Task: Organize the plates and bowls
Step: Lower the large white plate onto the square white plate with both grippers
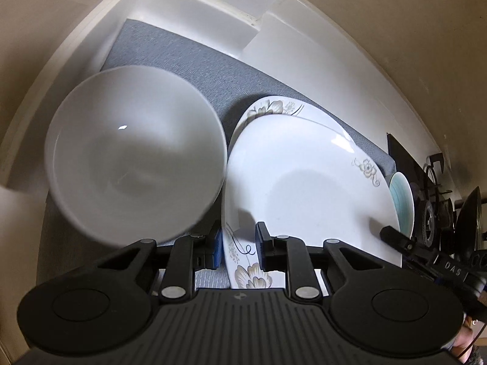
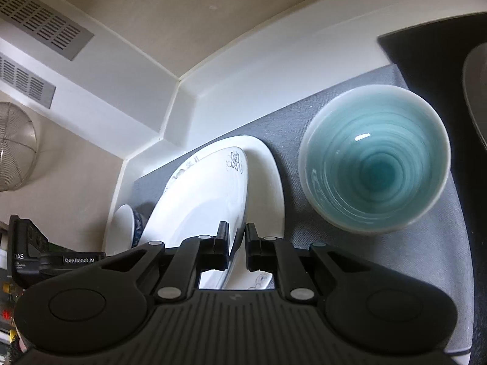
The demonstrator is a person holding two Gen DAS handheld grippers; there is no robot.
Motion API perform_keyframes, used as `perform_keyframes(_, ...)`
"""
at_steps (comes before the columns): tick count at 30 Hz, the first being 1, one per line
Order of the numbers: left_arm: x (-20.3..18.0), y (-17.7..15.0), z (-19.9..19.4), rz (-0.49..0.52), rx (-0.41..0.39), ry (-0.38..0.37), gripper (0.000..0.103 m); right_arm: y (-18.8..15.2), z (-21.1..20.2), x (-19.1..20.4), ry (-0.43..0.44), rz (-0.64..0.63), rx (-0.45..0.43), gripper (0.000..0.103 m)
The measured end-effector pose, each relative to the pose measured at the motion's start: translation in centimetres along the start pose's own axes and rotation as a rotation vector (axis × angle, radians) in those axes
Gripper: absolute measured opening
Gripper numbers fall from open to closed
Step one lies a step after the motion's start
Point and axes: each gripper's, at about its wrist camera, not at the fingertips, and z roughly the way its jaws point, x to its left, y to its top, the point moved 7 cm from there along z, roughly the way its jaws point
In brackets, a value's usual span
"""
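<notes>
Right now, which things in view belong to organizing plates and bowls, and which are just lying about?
Belongs to the job:
floral plates, stacked, both grippers at their edge
white bowl
teal bowl
left gripper
right gripper

Just lying about:
grey mat
wire strainer
wall vent

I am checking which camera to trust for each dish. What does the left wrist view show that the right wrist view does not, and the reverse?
Only the left wrist view shows the large white bowl clearly, beside the plates on the grey mat.

Only the right wrist view shows the whole teal bowl, a wall vent and a wire strainer; the left view catches just an edge of that bowl.

Both show the stacked flowered plates, with the left gripper and the right gripper each straddling a plate rim.
</notes>
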Motion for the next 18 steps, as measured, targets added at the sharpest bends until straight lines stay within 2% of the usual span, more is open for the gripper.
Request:
perform_keyframes(5, -0.4, 0.7, 0.4, 0.045, 0.0, 0.027, 0.022, -0.7, 1.0, -0.4, -0.055, -0.005, -0.011, 0.011)
perform_keyframes(9, -0.7, 0.8, 0.6, 0.073, 0.001, 0.05, 0.023, -0.9, 1.0, -0.5, -0.065, 0.011, -0.031, 0.011)
perform_keyframes(14, -0.9, 0.8, 0.8, 0.084, -0.016, 0.07, 0.022, -0.8, 1.4, -0.4, -0.116, -0.03, -0.034, 0.01)
perform_keyframes(18, -0.8, 0.6, 0.8, 0.069, -0.04, 0.08, 0.022, -0.8, 2.1, -0.7, -0.143, -0.013, -0.043, 0.011)
